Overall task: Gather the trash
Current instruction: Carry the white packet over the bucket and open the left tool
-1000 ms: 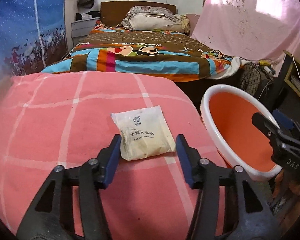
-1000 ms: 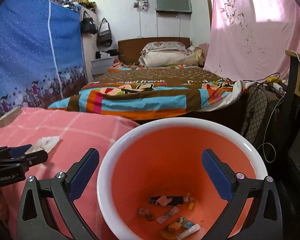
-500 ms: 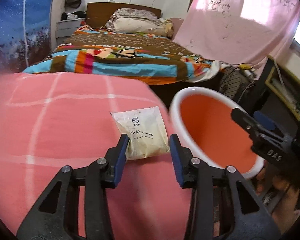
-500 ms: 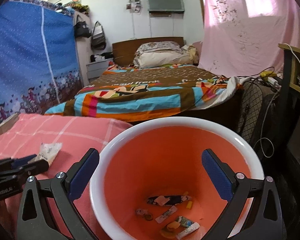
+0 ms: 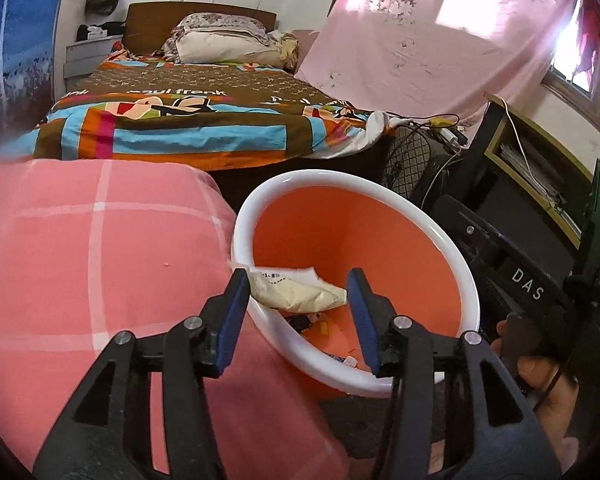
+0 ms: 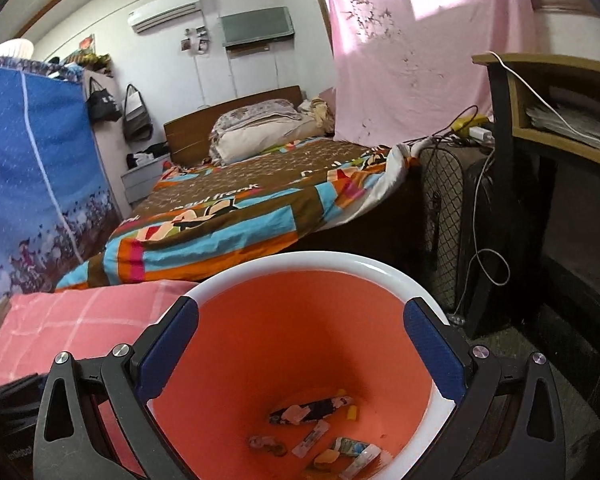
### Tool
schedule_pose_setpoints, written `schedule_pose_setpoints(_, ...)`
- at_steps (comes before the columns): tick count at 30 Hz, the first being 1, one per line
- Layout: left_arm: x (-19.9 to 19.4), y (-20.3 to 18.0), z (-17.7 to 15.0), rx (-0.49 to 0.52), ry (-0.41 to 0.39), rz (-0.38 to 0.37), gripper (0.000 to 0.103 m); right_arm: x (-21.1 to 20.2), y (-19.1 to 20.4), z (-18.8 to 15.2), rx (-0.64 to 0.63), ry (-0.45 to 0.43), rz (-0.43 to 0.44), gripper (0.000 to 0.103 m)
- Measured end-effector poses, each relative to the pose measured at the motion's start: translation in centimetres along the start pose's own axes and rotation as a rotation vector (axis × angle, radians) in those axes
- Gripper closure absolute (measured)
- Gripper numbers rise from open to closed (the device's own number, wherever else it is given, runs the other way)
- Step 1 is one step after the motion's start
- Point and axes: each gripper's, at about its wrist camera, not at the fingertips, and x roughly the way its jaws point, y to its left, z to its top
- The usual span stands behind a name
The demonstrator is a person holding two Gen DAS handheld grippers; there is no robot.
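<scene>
the bin [image 5: 452, 256] stands just right of the cushion [image 5: 100, 264], with the bed [image 5: 204, 128] behind both. a packet [image 5: 300, 292] sits inside the bin's near rim, above wrappers [image 6: 320, 436] on its bottom.

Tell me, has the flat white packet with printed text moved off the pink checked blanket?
Yes. The white packet left the pink checked blanket, going right over the orange bin's white rim.

One orange bin [image 6: 300, 320] is seen; one cream packet [image 5: 300, 292] at its rim; about seven wrappers [image 6: 320, 432] inside.
</scene>
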Motion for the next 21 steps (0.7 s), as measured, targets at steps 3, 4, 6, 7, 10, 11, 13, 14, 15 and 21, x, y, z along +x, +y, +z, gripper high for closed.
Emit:
schedule_pose_setpoints(3,-0.6,0.4,-0.1,-0.023,-0.023,0.003,0.046,-0.3,0.3,0.1,-0.005,-0.011,0.008,0.0)
schedule_pose_setpoints(4,-1.0,0.6,0.0,-0.031,-0.037,0.004,0.046,-0.4,0.4,0.1,-0.009,-0.016,0.012,0.0)
schedule_pose_setpoints(6,-1.5,0.6,0.2,-0.041,-0.054,0.005,0.045,-0.6,0.7,0.1,-0.016,-0.027,0.022,0.0)
schedule_pose_setpoints(7,-1.8,0.7,0.4,-0.046,-0.064,0.0,0.044,-0.7,0.9,0.1,-0.019,-0.032,0.026,0.0)
schedule_pose_setpoints(10,-2.3,0.4,0.6,-0.053,-0.086,0.001,0.042,-1.1,1.5,0.0,-0.025,-0.046,0.034,0.0)
schedule_pose_setpoints(11,-2.5,0.3,0.6,-0.058,-0.091,-0.003,0.042,-1.2,1.5,0.0,-0.025,-0.049,0.035,0.0)
schedule_pose_setpoints(13,-3.0,0.2,0.7,-0.063,-0.112,-0.004,0.041,-1.3,1.5,0.1,-0.022,-0.053,0.034,0.0)
schedule_pose_setpoints(14,-3.3,0.2,0.6,-0.06,-0.126,0.003,0.041,-1.4,1.5,0.1,-0.02,-0.056,0.035,0.0)
schedule_pose_setpoints(15,-3.7,0.1,0.5,-0.054,-0.147,0.015,0.04,-1.5,1.5,0.0,-0.019,-0.062,0.036,0.0)
schedule_pose_setpoints(21,-5.7,1.3,0.4,-0.063,-0.227,0.092,0.026,-2.2,1.8,-0.1,-0.038,-0.094,0.049,0.0)
